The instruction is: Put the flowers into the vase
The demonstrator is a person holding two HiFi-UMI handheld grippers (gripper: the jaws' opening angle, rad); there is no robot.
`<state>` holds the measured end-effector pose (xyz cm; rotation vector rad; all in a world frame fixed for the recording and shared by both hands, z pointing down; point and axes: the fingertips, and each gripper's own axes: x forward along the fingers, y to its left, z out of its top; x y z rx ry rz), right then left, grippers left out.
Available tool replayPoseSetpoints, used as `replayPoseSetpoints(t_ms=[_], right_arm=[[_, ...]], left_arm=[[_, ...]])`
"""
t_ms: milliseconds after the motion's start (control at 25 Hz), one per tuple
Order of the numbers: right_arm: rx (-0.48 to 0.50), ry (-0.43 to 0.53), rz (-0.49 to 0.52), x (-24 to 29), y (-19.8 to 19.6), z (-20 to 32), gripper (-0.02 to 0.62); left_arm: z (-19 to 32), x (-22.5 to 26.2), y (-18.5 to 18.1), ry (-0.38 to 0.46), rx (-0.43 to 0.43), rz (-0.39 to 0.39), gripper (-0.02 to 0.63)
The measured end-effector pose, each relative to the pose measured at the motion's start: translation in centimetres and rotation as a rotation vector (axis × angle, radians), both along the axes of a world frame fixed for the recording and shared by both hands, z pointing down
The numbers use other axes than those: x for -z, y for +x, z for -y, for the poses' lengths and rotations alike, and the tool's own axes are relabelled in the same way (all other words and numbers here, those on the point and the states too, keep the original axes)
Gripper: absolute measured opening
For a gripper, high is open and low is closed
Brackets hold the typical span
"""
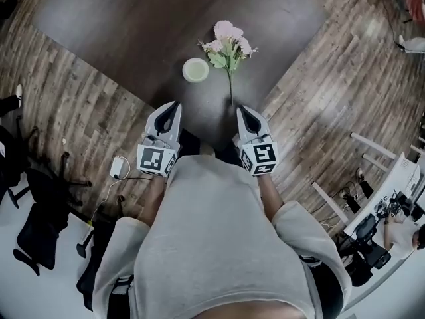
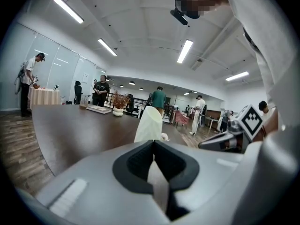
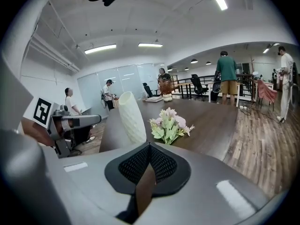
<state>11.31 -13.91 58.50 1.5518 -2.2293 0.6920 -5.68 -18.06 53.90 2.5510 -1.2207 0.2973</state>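
Flowers (image 1: 229,47) are laid flat on the counter (image 1: 119,18), with the stem end pointed back at the right hand-held gripper (image 1: 240,109), the nearer one. Vase (image 1: 195,70) is stood upright beside the blooms, ahead of the left hand-held gripper (image 1: 175,104). Both are clenched, empty.

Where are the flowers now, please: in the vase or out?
Out: the flowers lie on the table beside the upright vase.

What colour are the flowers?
The flowers are pale pink; the right gripper view shows them best.
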Motion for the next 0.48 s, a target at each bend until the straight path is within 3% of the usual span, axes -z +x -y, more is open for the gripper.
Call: replayPoseSetpoints(t_ms=[200, 280, 400, 480], right_arm=[[0.033, -0.081, 0.019, -2.1, 0.0, 0.6, 0.015], [0.054, -0.127, 0.041, -3.1, -0.3, 1.0, 0.156], [0.062, -0.169, 0.042, -4.6, -0.2, 2.4, 0.199], [0.067, -0.207, 0.041, -6.0, -0.2, 3.6, 0.262]], left_arm=[[0.3, -0.7, 0.2, -0.018, 0.005, -0.001, 0.011], [0.5, -0.7, 0.2, -0.020, 0.008, 0.001, 0.011], [0.9, -0.6, 0.2, -0.017, 0.009, 0.000, 0.011], [1.3, -0.7, 0.1, -0.016, 0.015, 0.000, 0.011]])
